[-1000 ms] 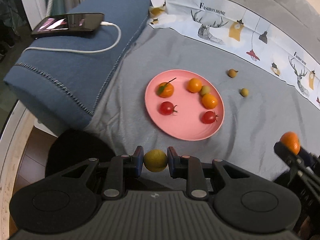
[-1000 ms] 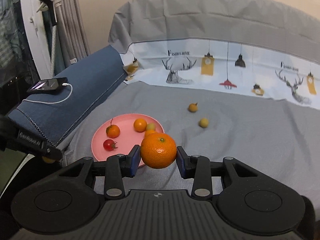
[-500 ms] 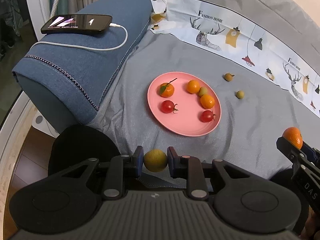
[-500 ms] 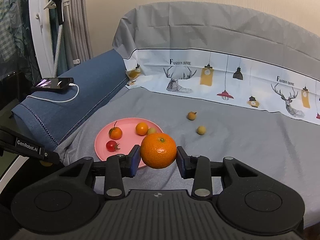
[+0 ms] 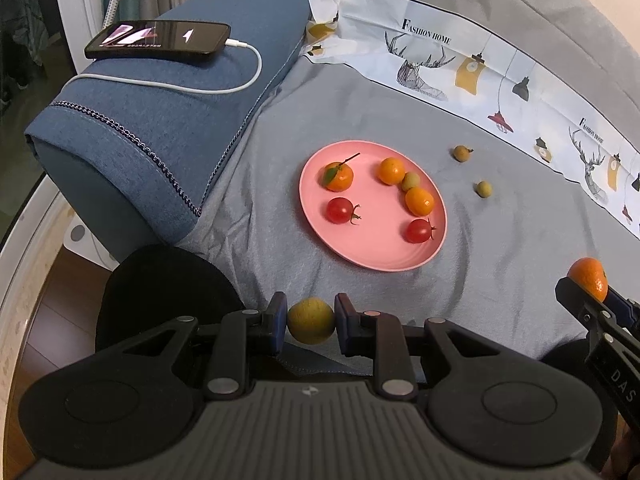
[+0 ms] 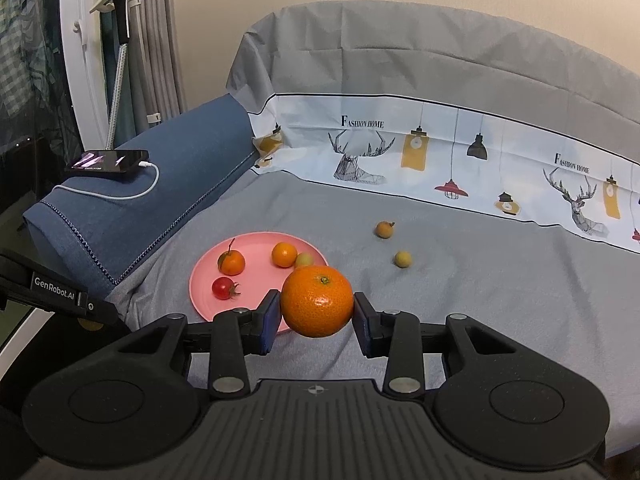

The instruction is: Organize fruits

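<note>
The left gripper (image 5: 311, 320) is clamped on a small yellow-green fruit (image 5: 311, 321) and the right gripper (image 6: 316, 313) on a mandarin (image 6: 317, 301), both held clear of the grey sheet (image 5: 500, 240) at the pink plate's (image 5: 376, 256) 6 o'clock, probably to add them to the tomatoes and oranges already there. The mandarin's stem scar faces up toward 12 o'clock, pads on its sides; both fruits are near-round, with no clear long axis. Two small fruits lie on the sheet at the plate's 2 o'clock.

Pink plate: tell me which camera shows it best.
Left wrist view. The pink plate shows whole from above, all six fruits visible. In the right wrist view the mandarin held by the right gripper hides the plate's near-right part.
</note>
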Tool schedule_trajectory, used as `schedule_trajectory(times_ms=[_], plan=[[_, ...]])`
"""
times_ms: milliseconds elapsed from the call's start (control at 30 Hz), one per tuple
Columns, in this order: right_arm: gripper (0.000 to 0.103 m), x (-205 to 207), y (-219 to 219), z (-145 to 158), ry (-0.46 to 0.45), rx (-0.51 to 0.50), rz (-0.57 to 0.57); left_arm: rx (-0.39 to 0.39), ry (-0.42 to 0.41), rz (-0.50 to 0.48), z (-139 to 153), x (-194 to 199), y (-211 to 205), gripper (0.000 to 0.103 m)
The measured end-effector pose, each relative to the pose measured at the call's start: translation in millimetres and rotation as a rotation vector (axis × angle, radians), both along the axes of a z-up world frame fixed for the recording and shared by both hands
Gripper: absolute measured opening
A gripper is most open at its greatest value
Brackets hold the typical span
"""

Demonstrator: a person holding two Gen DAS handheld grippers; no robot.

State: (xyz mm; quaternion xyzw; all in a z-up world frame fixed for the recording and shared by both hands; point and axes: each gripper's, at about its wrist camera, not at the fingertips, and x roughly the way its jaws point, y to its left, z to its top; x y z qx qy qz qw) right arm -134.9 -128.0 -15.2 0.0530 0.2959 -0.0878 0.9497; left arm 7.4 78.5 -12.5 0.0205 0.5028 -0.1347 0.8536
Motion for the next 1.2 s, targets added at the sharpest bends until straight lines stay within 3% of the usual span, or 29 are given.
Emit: schedule_trajectory(times_ms=[733, 1200], plan=[[0.040, 21.7, -4.9, -13.3, 0.054, -0.002, 0.010, 0.021, 0.041, 0.025, -12.1, 26.1, -6.0, 0.028], [0.040, 66.9, -5.8, -21.5, 0.079, 0.019, 0.041, 0.010, 0.043, 0.011, -11.7, 69.5, -34.8, 0.028]])
